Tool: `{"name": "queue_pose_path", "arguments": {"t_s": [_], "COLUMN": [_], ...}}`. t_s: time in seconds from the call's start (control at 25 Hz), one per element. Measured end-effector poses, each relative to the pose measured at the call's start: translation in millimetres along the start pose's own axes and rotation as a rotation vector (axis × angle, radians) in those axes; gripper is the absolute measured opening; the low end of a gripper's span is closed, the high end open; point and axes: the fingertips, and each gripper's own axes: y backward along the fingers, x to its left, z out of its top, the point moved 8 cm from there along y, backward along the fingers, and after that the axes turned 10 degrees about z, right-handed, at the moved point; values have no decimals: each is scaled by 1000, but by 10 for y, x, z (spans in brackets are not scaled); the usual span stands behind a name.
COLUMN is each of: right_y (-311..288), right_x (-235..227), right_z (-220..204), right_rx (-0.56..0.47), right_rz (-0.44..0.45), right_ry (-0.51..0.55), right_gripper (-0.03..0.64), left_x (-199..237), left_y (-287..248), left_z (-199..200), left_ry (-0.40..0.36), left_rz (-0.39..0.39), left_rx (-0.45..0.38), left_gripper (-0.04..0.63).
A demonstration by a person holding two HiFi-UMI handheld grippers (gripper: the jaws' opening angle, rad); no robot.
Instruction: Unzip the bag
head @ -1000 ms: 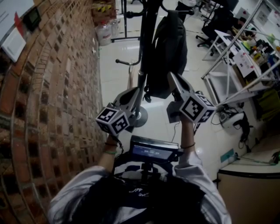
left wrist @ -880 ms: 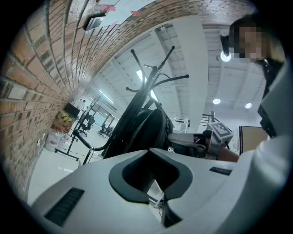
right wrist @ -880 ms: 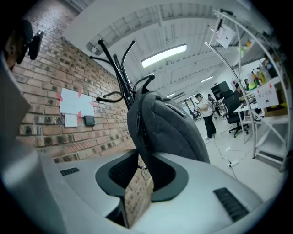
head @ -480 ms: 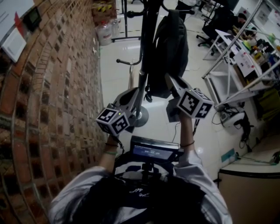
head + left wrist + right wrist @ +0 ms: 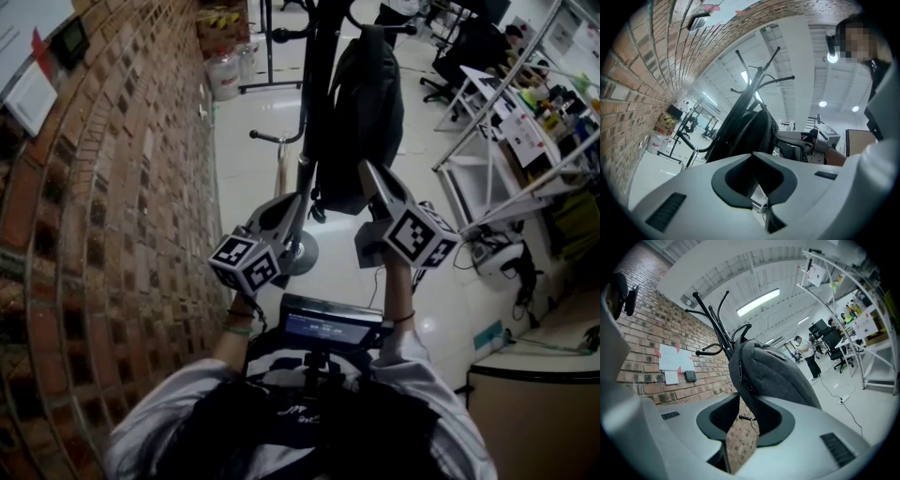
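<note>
A dark grey backpack (image 5: 361, 112) hangs from a black coat stand (image 5: 314, 84) in the head view. My right gripper (image 5: 370, 173) reaches up at the bag's lower right side. In the right gripper view the bag (image 5: 773, 376) fills the middle. A small dark zipper pull (image 5: 746, 417) hangs in the notch between the jaws, which stand apart and do not press on it. My left gripper (image 5: 289, 204) is held lower, beside the stand's pole and short of the bag (image 5: 750, 136). Its jaws are together with nothing in them.
A brick wall (image 5: 112, 187) runs along the left. The stand's round base (image 5: 302, 251) sits on the glossy floor. Metal-framed desks (image 5: 506, 122) with clutter stand at the right, and a white cabinet (image 5: 534, 403) at the lower right. Water jugs (image 5: 223, 70) stand by the wall.
The right gripper's marker cube rocked slightly up and back down next to the bag. The left gripper and the bag stayed about where they were.
</note>
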Motion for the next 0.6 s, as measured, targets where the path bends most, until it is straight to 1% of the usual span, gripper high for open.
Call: {"name": "queue_pose_path", "arguments": {"t_s": [0.2,0.36,0.4,0.56,0.6], "right_y": [90,89,59,-62,-81], "right_x": [-10,39,40,16,20], "right_z": [20,83,93,111,108], "right_rx": [-60,-102,-102,-64,-63], "right_rz": [43,139,150,133,133], "right_ry": [-18,-49,-55,0,4], "right_gripper": [104,104,104,101,67], "left_x": [11,11,11,4,6], "left_y": [-23,-48,-56,-62,-56], "left_z": [-27,-59,-69,-91,-85], "left_ry": [8,12,12,10,9], "left_rz": [-1,-5,-6,-5,-3], "left_rx": [4,15,18,26,26], "left_gripper": [8,8,8,8,8]}}
